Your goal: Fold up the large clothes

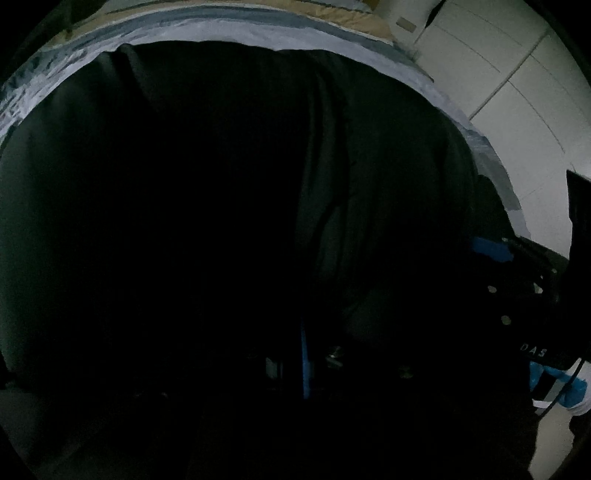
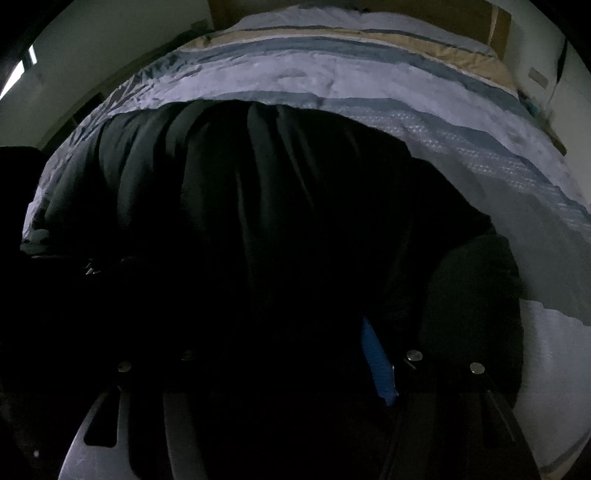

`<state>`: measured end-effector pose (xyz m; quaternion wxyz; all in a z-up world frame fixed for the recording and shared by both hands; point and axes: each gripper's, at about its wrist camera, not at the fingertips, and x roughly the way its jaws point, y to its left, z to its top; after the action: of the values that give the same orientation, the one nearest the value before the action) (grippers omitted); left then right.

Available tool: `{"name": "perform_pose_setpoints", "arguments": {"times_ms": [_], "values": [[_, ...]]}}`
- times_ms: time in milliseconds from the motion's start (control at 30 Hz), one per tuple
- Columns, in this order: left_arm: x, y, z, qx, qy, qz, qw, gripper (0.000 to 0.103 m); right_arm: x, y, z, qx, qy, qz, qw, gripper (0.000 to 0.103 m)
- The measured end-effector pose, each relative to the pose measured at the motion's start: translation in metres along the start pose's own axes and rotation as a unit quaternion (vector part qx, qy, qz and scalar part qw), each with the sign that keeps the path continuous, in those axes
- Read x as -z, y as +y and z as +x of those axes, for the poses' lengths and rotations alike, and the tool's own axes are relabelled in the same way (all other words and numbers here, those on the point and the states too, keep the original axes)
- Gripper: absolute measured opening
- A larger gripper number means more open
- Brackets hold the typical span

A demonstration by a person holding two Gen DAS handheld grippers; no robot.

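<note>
A large black garment (image 1: 221, 184) lies spread on a bed with a blue, white and tan striped cover (image 1: 221, 29). It fills most of both views (image 2: 258, 221) and hangs in long folds. In the left wrist view only one blue finger pad (image 1: 306, 365) shows, buried in dark cloth; the left gripper's jaws are hidden. In the right wrist view one blue finger pad (image 2: 378, 365) shows with black cloth pressed against it; the other finger is lost in the dark. The right gripper's body (image 1: 517, 288) also shows at the right of the left wrist view.
The striped bedcover (image 2: 369, 81) stretches behind the garment. White cupboard doors (image 1: 517, 74) stand to the right of the bed. A pale wall and a bright window strip (image 2: 14, 77) are at the far left of the right wrist view.
</note>
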<state>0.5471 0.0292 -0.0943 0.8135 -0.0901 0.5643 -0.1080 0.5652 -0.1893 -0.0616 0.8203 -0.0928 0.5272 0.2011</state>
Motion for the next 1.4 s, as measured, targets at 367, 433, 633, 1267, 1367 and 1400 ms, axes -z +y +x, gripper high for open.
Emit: {"name": "perform_pose_setpoints", "arguments": {"times_ms": [367, 433, 633, 1267, 1367, 1400], "values": [[0.010, -0.026, -0.051, -0.053, -0.038, 0.020, 0.9977, 0.007, 0.000, 0.018, -0.038, 0.030, -0.009, 0.004, 1.000, 0.063], [0.015, -0.029, -0.063, -0.054, -0.041, 0.015, 0.9975, 0.007, 0.007, 0.017, -0.044, 0.030, -0.008, 0.011, 0.999, 0.063], [0.019, -0.043, -0.079, -0.073, -0.041, 0.025, 0.9961, 0.007, 0.018, 0.014, -0.061, 0.031, -0.004, 0.030, 0.999, 0.063], [0.046, -0.066, -0.186, -0.121, -0.086, 0.021, 0.9887, 0.042, 0.069, 0.017, -0.153, 0.017, -0.020, 0.054, 0.998, 0.075], [0.049, -0.067, -0.200, -0.129, -0.091, 0.023, 0.9872, 0.042, 0.072, 0.016, -0.163, 0.016, -0.020, 0.060, 0.998, 0.076], [0.051, -0.067, -0.204, -0.133, -0.092, 0.024, 0.9865, 0.042, 0.073, 0.015, -0.166, 0.017, -0.020, 0.061, 0.998, 0.076]]}}
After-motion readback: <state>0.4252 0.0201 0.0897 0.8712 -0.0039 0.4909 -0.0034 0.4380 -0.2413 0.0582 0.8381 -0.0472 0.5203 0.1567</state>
